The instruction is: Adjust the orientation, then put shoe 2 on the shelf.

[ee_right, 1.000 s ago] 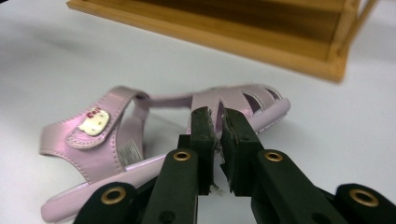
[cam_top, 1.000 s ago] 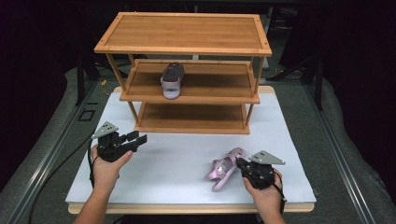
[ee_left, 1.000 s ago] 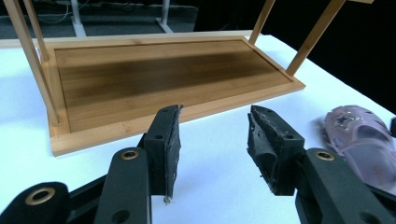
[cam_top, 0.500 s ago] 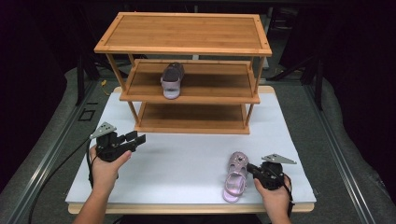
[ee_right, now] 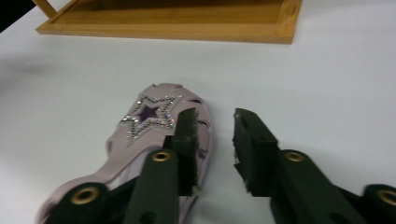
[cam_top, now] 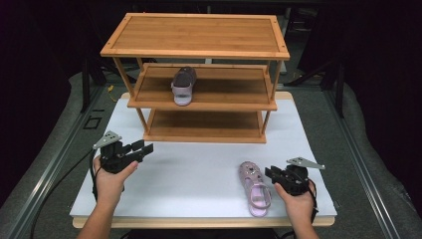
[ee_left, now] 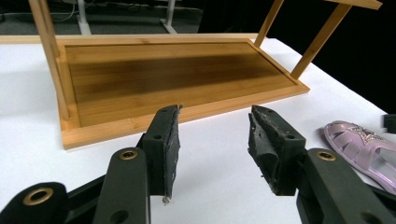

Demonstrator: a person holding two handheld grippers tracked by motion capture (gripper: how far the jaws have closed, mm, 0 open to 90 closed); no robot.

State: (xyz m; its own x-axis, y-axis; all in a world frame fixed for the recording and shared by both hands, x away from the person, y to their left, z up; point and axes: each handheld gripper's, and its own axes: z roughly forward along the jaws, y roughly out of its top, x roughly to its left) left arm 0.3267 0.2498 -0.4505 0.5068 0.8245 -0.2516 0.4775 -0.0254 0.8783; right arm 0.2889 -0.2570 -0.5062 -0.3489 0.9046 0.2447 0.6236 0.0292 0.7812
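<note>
Progress is judged at roughly halfway: one sandal (cam_top: 183, 84) is already set on the middle tier of the bamboo rack (cam_top: 199, 35), while its mate, the pink sandal (cam_top: 254, 186), lies flat on the white tabletop (cam_top: 199, 169) well in front of the rack, toe pointed toward it. Lifting this second shoe onto a tier is what is left.

The right tongs (cam_top: 269, 174) have just been opening and are seen parted, touching or just beside the pink sandal's right edge, with nothing pressed between the pads. In the right gripper view one pad overlaps the shoe's upper (ee_right: 159, 121). The left tongs (cam_top: 145, 148) are held open and empty, near the rack's front left leg.

The pink sandal is made of glossy moulded plastic, perforated at the toe, with a glittering star and a heel strap. The rack is built of warm, striped bamboo slats with thin round posts and raised rims. Worn, ragged rubber pads (ee_left: 261, 144) are fitted on the tongs.
</note>
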